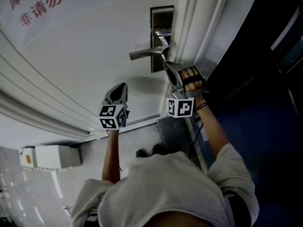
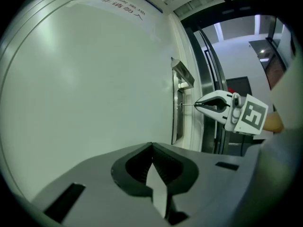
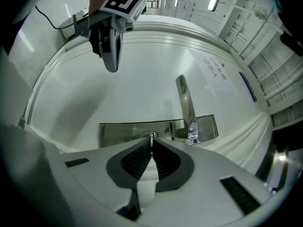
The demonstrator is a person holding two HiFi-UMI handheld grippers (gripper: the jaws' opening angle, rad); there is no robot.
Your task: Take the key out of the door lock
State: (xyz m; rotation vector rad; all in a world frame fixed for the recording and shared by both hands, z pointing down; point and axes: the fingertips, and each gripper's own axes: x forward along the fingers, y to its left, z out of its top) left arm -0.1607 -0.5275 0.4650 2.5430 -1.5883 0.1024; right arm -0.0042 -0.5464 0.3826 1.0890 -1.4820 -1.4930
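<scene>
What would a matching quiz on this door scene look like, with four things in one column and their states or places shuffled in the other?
Things:
1. left tool
2. right tool
3. door handle
4. paper sign

States or places:
A. silver lever on the lock plate
B. shut on the key at the lock plate
C. red print, stuck on the white door
D. shut on nothing, clear of the door

Pairs: 1-D, 2-B, 3-A, 4-C
</scene>
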